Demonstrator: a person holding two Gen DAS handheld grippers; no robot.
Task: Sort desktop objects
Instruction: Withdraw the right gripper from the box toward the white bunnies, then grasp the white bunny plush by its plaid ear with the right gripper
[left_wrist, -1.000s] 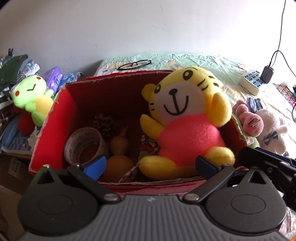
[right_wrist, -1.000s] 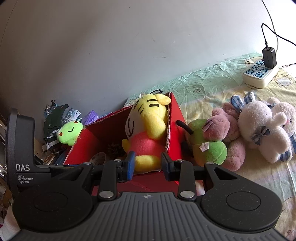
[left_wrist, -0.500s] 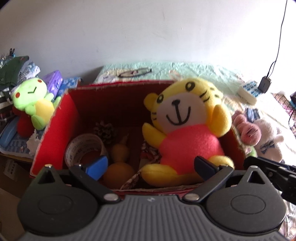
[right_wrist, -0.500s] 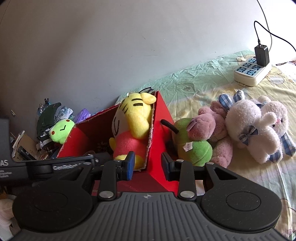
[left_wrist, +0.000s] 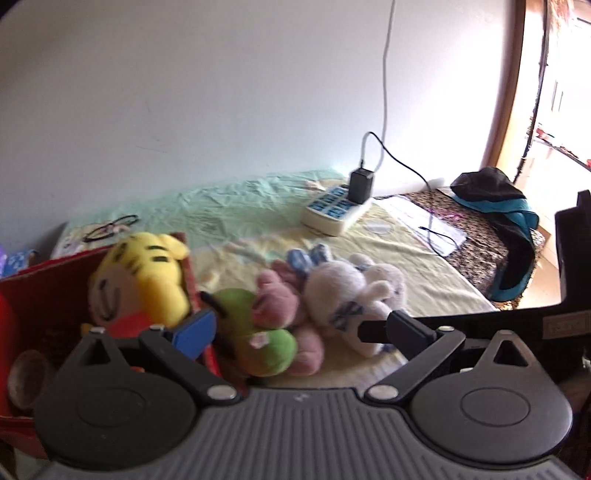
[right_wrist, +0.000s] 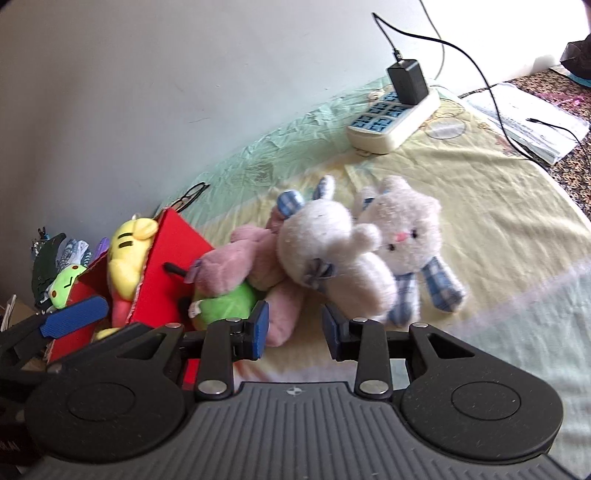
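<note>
Both grippers hang empty over the plush pile (right_wrist: 332, 251): left gripper (left_wrist: 299, 330) spread wide, right gripper (right_wrist: 295, 328) partly parted

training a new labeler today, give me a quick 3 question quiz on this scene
1. True or false: the yellow tiger plush sits inside the red box.
2. Multiple choice: what lies nearest the right gripper? A) the power strip B) the pink plush C) the eyeglasses
3. Fill in: the black charger is plugged into the ____.

Key: 1. True. 2. B; the pink plush's leg lies right by the left fingertip, and nothing is gripped. 3. Power strip.
</note>
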